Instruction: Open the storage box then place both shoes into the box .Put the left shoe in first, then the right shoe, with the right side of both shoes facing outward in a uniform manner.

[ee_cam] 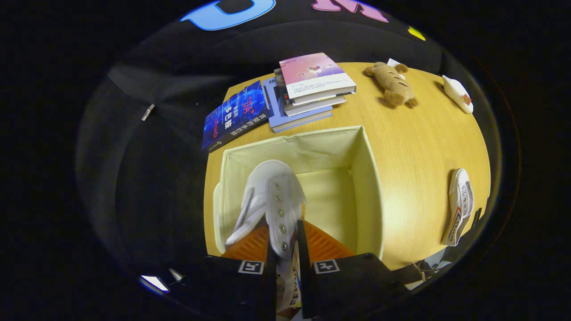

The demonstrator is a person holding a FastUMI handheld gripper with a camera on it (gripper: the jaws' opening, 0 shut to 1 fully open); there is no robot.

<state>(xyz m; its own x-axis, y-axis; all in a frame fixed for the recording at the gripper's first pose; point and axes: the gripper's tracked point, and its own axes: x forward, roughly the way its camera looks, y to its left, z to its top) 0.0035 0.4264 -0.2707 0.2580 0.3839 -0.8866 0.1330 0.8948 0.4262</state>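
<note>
White canvas shoe (272,196) is clamped in my tongs (285,249); both fingers press on its eyelet flap, toe pointing away from me and hanging over the open storage box (370,178). Box is cream fabric, lid off, sitting at the near edge of the wooden tabletop (415,142), toward its left side; I see bare box floor beyond the shoe. Second shoe (459,205) lies on its side near the tabletop's right edge, well apart from the box. Behind the box, at the far edge, a stack of books (312,89) with a pink cover on top; a blue book (234,116) lies just beside it at the far left corner, overhanging the edge. Brown plush toy (392,82) sits near the far edge right of the stack, and a small white object (457,93) is at the far right corner.
</note>
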